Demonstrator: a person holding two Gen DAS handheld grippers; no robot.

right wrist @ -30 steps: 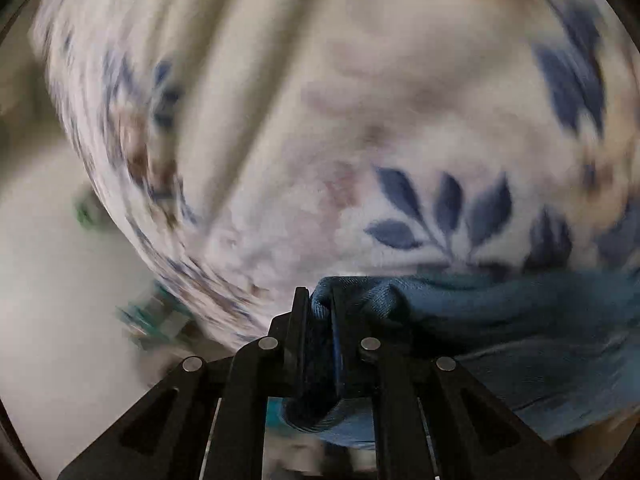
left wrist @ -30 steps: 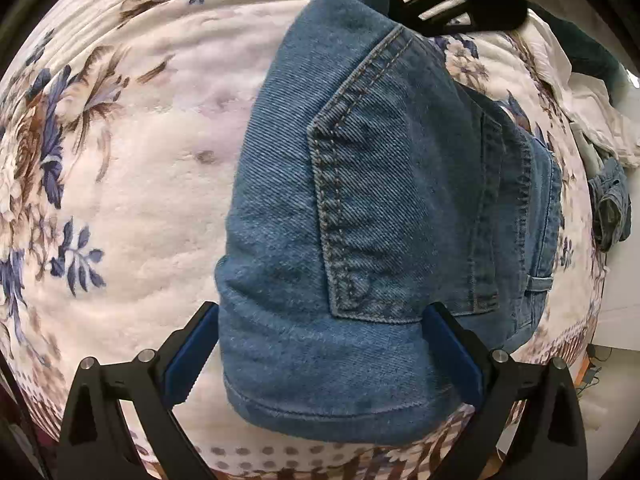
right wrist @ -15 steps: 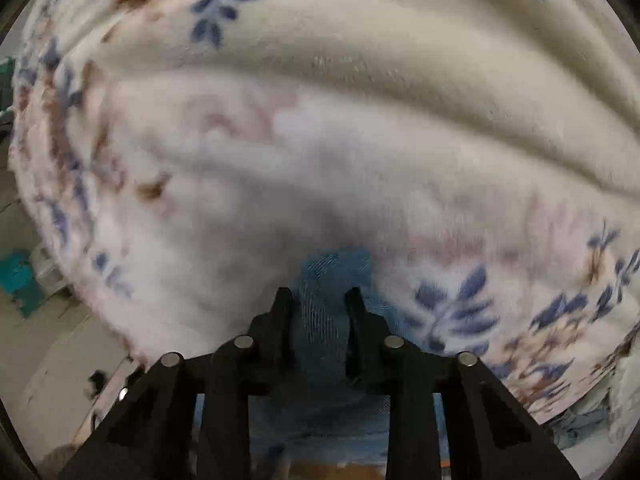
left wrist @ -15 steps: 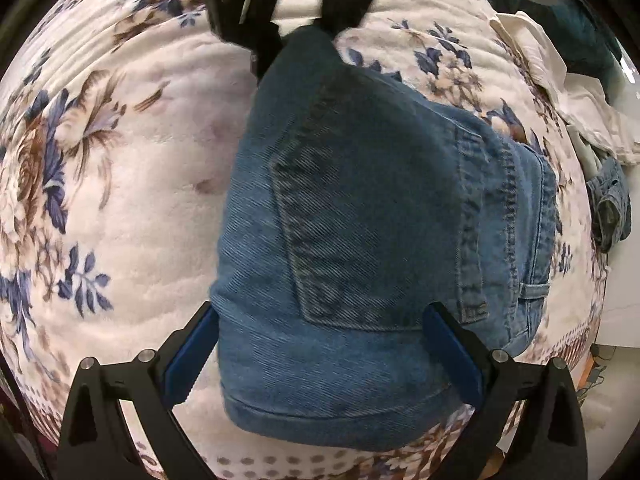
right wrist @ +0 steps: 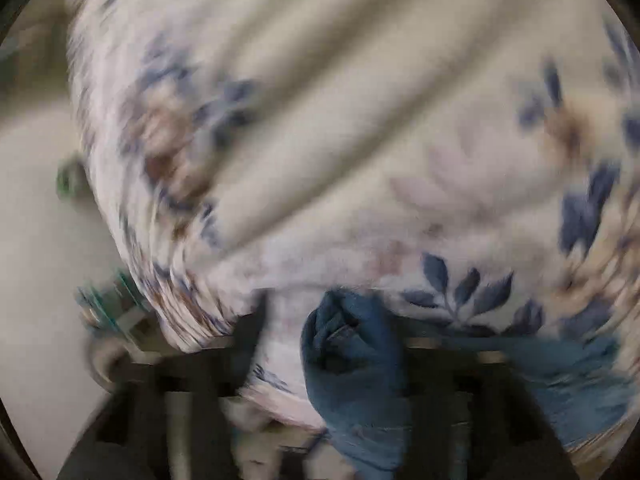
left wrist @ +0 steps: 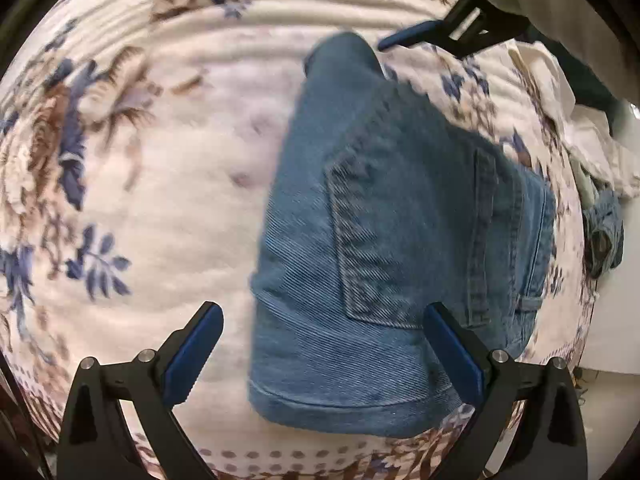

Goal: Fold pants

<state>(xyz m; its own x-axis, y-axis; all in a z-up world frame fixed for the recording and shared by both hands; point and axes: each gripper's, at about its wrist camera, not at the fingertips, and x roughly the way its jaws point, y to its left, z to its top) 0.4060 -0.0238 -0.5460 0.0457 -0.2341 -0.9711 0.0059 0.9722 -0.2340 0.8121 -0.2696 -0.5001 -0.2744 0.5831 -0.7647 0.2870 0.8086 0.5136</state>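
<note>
On the floral blanket (left wrist: 168, 184), folded denim pants (left wrist: 392, 248) lie between the open left gripper (left wrist: 322, 344).

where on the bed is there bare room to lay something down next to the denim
Bare floral blanket lies wide to the left of the folded denim pants, ahead of the left tool. To their right it is crowded: only a thin strip of blanket, then a heap of pale clothes and another denim piece.
</note>
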